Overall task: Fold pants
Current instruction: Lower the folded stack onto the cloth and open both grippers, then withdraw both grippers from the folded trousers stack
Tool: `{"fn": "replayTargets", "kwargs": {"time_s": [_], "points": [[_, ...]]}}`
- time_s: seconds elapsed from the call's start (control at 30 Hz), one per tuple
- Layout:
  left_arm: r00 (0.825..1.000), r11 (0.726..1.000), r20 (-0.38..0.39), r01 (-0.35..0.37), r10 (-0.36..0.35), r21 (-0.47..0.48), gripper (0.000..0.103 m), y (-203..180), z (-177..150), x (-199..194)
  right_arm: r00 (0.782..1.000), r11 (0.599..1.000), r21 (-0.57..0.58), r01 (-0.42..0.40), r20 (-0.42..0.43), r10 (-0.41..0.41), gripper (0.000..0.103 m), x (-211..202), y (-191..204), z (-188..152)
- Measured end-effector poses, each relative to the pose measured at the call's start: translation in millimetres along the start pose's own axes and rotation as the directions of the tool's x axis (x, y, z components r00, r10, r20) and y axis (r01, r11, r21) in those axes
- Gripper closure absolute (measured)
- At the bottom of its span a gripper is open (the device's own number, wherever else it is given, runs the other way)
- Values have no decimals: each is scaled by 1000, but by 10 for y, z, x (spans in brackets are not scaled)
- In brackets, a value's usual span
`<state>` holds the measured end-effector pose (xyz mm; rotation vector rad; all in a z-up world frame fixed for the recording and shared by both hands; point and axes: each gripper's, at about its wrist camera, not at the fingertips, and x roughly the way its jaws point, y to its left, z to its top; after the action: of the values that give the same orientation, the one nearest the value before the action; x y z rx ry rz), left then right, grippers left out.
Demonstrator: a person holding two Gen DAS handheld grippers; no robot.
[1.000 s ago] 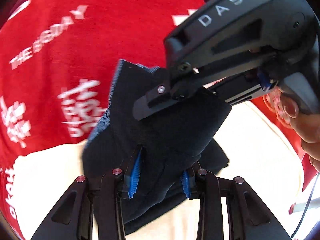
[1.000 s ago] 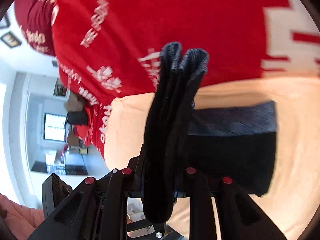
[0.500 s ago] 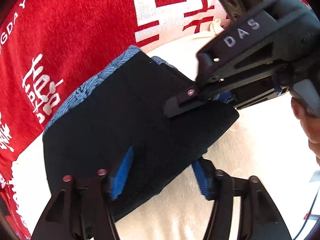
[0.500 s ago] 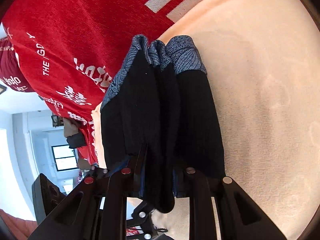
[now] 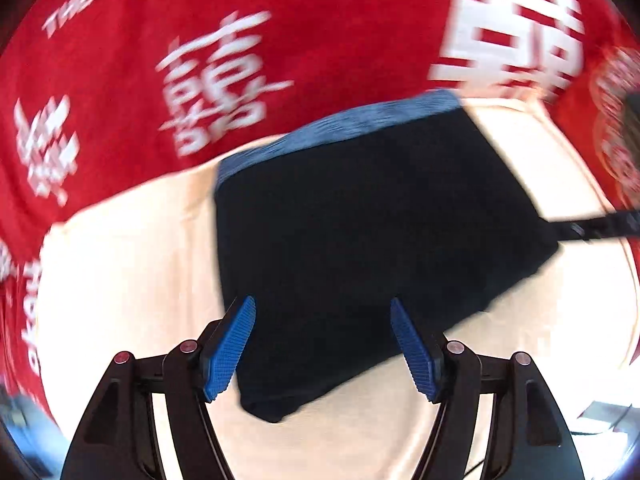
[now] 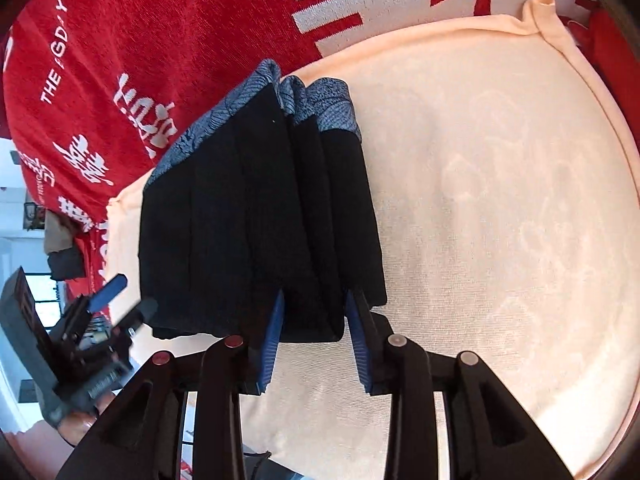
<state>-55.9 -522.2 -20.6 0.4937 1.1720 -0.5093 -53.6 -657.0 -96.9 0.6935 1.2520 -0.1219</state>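
The folded black pants with a blue patterned waistband (image 5: 372, 216) lie in a compact stack on the cream towel-covered surface (image 6: 500, 200), directly ahead of both tools; this looks like the letting-go step after the last fold. The left tool (image 5: 322, 340) stands released and is opening wider over the near edge, where a second ago it clamped the cloth. The right tool (image 6: 314, 334) is opening with the edge between its pads, so it next needs to back away without dragging layers.
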Motion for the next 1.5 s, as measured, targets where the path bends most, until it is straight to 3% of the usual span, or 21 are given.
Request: {"fn": "replayTargets", "kwargs": {"time_s": [0.1, 0.17, 0.23, 0.43, 0.63, 0.7, 0.87, 0.93, 1.07, 1.3, 1.5], "points": [[998, 997, -61, 13, -17, -70, 31, 162, -33, 190, 997, 996, -36, 77, 15, -77, 61, 34, 62, -40], [991, 993, -124, 33, -47, -114, 18, 229, -71, 358, 994, 993, -45, 108, 12, -108, 60, 73, 91, -59], [989, 986, -128, 56, -76, -155, 18, 281, -95, 411, 992, 991, -44, 129, 12, -128, 60, 86, 113, -80], [988, 987, -131, 64, -84, -149, 15, 275, -117, 430, 978, 974, -88, 207, 7, -207, 60, 110, 254, -155], [987, 987, -131, 70, -89, -144, 14, 271, -102, 466, 978, 977, -45, 208, -11, -209, 60, 177, 208, -151], [986, 986, -141, 66, -87, -151, 7, 288, -91, 484, 977, 977, -38, 212, -16, -213, 60, 190, 201, -157], [975, 969, -182, 82, -127, -235, 6, 399, -121, 493, 972, 975, 0, 221, -76, -221, 60, 193, 285, -367], [978, 979, -186, 58, -95, -197, 6, 372, -123, 368, 978, 980, 30, 195, -80, -192, 56, 117, 349, -512], [976, 995, -210, 46, -64, -89, 6, 299, -172, 96, 991, 985, 114, 129, -58, -123, 33, -97, 427, -764], [967, 999, -254, 31, -39, -34, 6, 328, -166, -176, 993, 978, 173, 116, -2, -117, 25, -498, 483, -1009], [977, 999, -211, 48, -43, 18, 6, 368, -13, -367, 993, 963, 255, 84, 62, -103, 23, -719, 497, -928]]}}
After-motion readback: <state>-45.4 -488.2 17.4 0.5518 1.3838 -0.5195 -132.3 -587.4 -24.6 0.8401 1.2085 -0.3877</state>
